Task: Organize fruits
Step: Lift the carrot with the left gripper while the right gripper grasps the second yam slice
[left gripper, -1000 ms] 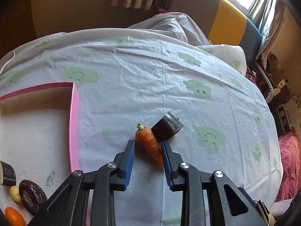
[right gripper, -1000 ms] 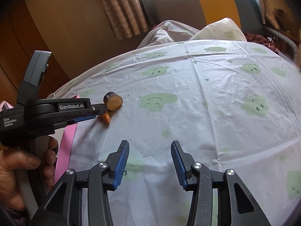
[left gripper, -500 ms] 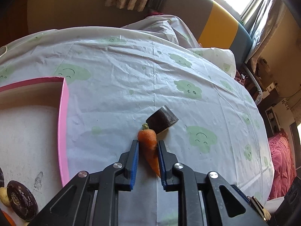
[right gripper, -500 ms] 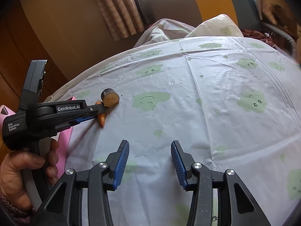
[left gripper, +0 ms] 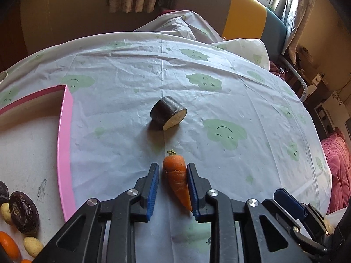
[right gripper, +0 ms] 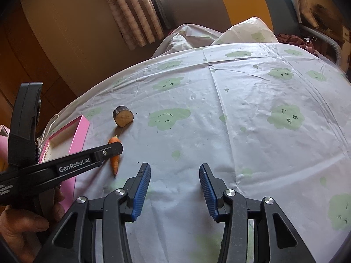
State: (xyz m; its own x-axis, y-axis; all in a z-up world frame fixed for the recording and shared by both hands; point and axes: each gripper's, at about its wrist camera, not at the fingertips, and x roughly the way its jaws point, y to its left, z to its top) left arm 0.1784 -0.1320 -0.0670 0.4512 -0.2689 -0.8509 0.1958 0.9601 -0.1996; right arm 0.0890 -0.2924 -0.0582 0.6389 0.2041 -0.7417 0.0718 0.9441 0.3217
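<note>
At the left edge of the table, a shallow pink-rimmed cardboard tray (left gripper: pixel 64 144) already holds several pieces: dark purple rounds (left gripper: pixel 23 212), small yellowish potato-like lumps (left gripper: pixel 33 245) and an orange piece (left gripper: pixel 8 244) gathered in its near corner. So part of the sorting looks done.

Right of the tray, over the white plastic tablecloth with green cloud faces (left gripper: pixel 223 131), the left gripper (left gripper: pixel 172 188) has its jaws narrowed around a small orange carrot with a green stub (left gripper: pixel 176 175). The carrot presses against the right pad; a thin gap shows on the left side, so the hold seems loose or one-sided. Whether it is lifted clear of the cloth I cannot tell. It probably goes into the tray next.

Beyond the carrot, toward the table's middle, a short dark-skinned cylinder with a pale cut face (left gripper: pixel 167 116) lies on its side, well apart from the tray and not yet collected.

Farther right, the right gripper (right gripper: pixel 174 188) hangs over bare cloth with jaws wide and nothing between them.
</note>
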